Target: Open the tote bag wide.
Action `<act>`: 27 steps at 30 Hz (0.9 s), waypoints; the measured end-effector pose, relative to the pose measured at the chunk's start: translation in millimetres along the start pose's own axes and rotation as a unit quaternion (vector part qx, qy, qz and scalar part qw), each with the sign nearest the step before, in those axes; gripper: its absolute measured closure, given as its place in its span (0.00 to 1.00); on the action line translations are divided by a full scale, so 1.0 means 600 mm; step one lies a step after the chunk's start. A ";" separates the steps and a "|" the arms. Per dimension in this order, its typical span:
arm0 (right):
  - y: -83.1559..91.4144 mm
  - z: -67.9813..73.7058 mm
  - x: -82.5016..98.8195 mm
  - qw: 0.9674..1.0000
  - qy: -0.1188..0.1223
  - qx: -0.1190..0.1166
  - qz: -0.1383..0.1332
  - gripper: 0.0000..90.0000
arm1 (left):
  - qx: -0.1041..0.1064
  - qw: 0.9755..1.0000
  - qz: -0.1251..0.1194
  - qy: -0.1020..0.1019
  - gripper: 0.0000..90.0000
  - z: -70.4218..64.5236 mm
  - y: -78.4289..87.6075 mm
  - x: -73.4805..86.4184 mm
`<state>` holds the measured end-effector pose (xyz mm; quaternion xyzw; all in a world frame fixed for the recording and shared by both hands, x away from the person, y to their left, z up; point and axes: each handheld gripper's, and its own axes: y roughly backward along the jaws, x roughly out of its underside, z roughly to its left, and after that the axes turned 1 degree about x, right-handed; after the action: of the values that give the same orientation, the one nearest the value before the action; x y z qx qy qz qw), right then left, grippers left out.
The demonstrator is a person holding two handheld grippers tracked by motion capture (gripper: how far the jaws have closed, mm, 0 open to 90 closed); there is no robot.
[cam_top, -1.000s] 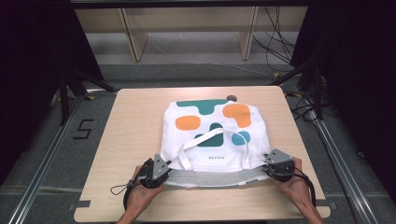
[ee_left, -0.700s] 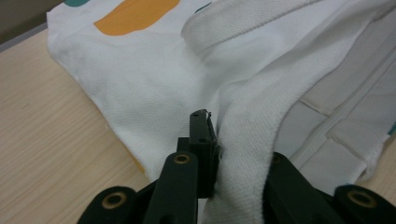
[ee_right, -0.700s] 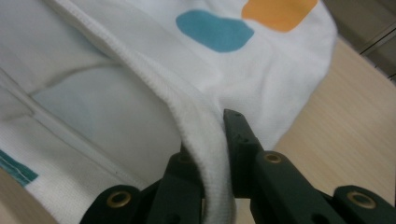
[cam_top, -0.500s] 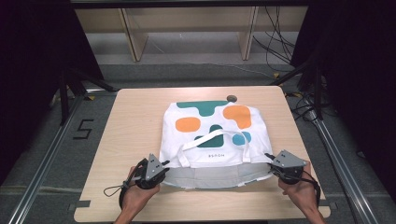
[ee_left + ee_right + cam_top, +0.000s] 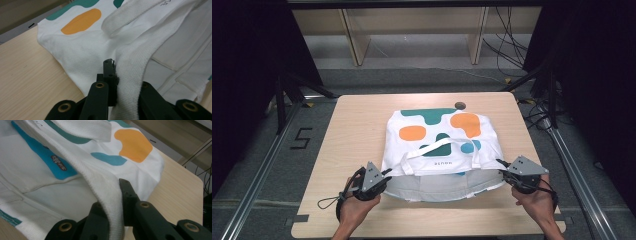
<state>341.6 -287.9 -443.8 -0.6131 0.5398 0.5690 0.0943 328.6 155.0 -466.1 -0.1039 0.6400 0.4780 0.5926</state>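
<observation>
Since the earlier frame, the right gripper (image 5: 503, 164) has been closing and lifting; both it and the left gripper (image 5: 387, 172) are clamping the tote bag (image 5: 442, 140) hem at lower centre; its print is unreadable.

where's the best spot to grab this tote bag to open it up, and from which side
Grip the top layer's thick hem at the two near corners of the tote bag, coming in from the person's edge of the table, where the mouth faces. The woven band is folded and sturdy there. The left gripper and right gripper are each shut on it, and the mouth already gapes, showing the lining.
</observation>
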 end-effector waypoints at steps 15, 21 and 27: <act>0.042 -0.019 -0.081 0.999 -0.015 0.004 -0.050 0.98 | -0.010 0.998 -0.055 -0.027 0.96 0.036 0.056 -0.069; 0.059 -0.035 -0.136 0.997 -0.005 0.014 -0.073 0.98 | -0.025 0.995 -0.099 -0.019 0.96 0.054 0.084 -0.110; 0.094 -0.057 -0.183 0.995 0.004 0.013 -0.102 0.98 | -0.030 0.990 -0.135 -0.036 0.96 0.057 0.124 -0.157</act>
<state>343.8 -274.4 -316.5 -0.6662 0.4816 0.5471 0.1576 325.1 178.3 -343.4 -0.1896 0.5836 0.4156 0.6714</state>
